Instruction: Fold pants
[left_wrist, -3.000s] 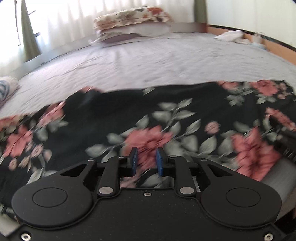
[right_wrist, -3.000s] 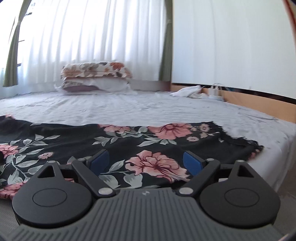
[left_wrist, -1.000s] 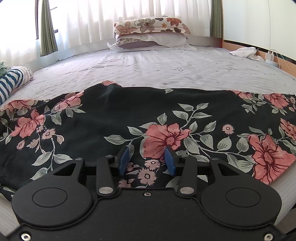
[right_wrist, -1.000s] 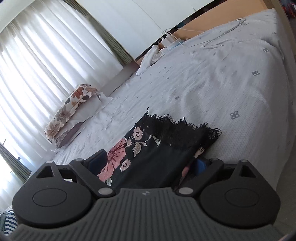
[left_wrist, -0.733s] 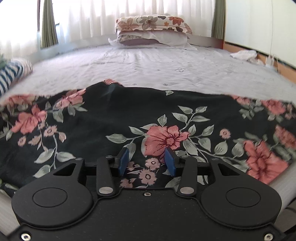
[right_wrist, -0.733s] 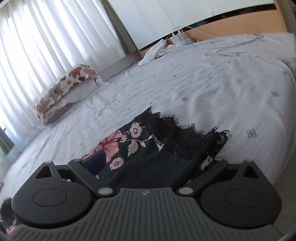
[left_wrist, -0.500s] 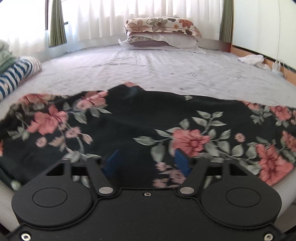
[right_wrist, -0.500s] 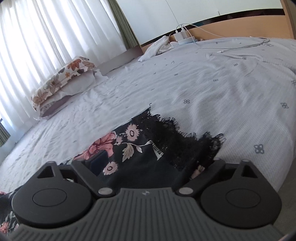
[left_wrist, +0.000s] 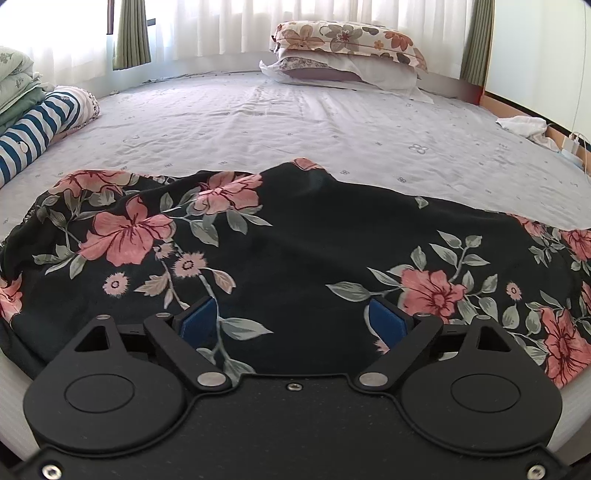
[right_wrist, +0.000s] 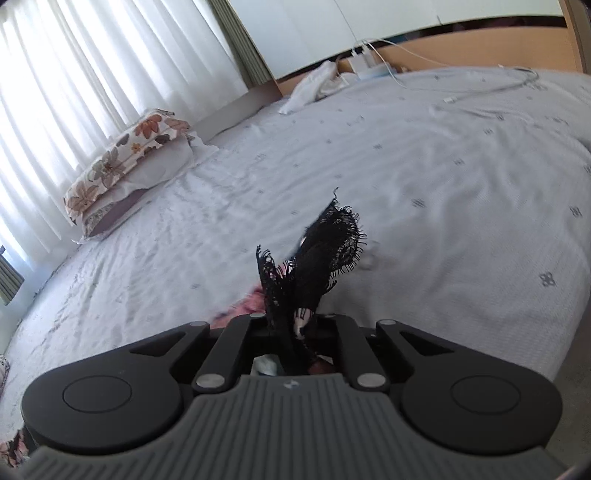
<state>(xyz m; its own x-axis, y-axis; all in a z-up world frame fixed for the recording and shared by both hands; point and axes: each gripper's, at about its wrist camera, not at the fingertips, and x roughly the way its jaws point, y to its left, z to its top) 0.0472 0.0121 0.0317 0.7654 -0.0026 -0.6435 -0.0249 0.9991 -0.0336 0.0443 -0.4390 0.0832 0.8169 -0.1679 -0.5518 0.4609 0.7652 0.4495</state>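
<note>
Floral pants (left_wrist: 295, 243) lie spread on the bed (left_wrist: 332, 122), right gripper (right_wrist: 291, 332) jaws clamped on the lace hem (right_wrist: 325, 254), left gripper (left_wrist: 295, 321) jaws wide apart, empty over the fabric; carry hem across level, keeping edges aligned.

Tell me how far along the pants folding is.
Early. Done: the floral pants lie spread on the bed. In hand: the right gripper has pinched the lace hem; the left gripper is open over the fabric. Left: every fold.
</note>
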